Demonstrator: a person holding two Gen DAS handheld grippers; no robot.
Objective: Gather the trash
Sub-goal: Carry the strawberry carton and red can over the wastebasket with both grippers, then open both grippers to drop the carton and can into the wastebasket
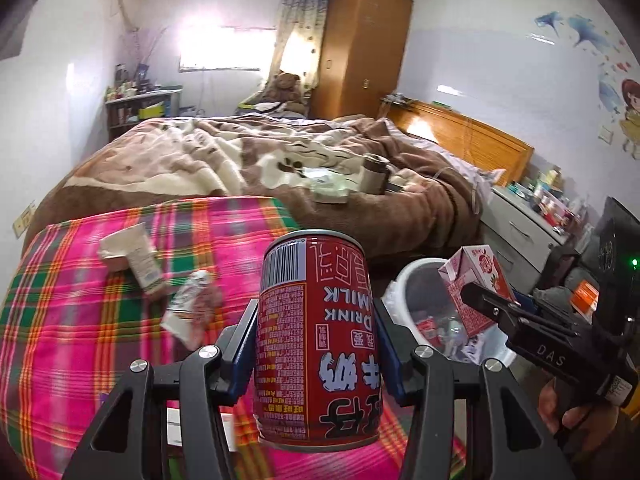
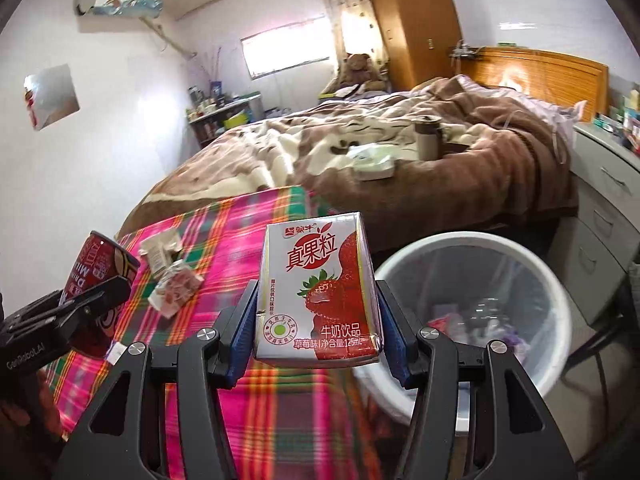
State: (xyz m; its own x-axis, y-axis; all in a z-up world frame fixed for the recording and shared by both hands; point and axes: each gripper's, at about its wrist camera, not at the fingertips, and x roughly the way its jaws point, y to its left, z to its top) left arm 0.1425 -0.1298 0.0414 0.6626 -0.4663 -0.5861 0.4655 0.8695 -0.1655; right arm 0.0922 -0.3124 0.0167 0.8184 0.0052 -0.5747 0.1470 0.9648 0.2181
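Observation:
My left gripper [image 1: 316,320] is shut on a red milk-drink can [image 1: 316,340], held upside down above the pink plaid cloth [image 1: 80,340]. My right gripper [image 2: 316,304] is shut on a strawberry milk carton [image 2: 316,292], upright, near the rim of a white trash bin [image 2: 480,252]. In the left wrist view the carton [image 1: 476,280] hangs over the bin [image 1: 424,276], which holds several pieces of trash. In the right wrist view the can [image 2: 100,272] shows at the left. A crushed white carton [image 1: 136,256] and a crumpled pink wrapper [image 1: 192,308] lie on the cloth.
A bed with a rumpled brown blanket [image 1: 260,160] lies beyond the cloth, with a small box and a mug on it. White drawers [image 2: 600,208] stand to the right of the bin. A wooden wardrobe [image 1: 364,48] rises at the back.

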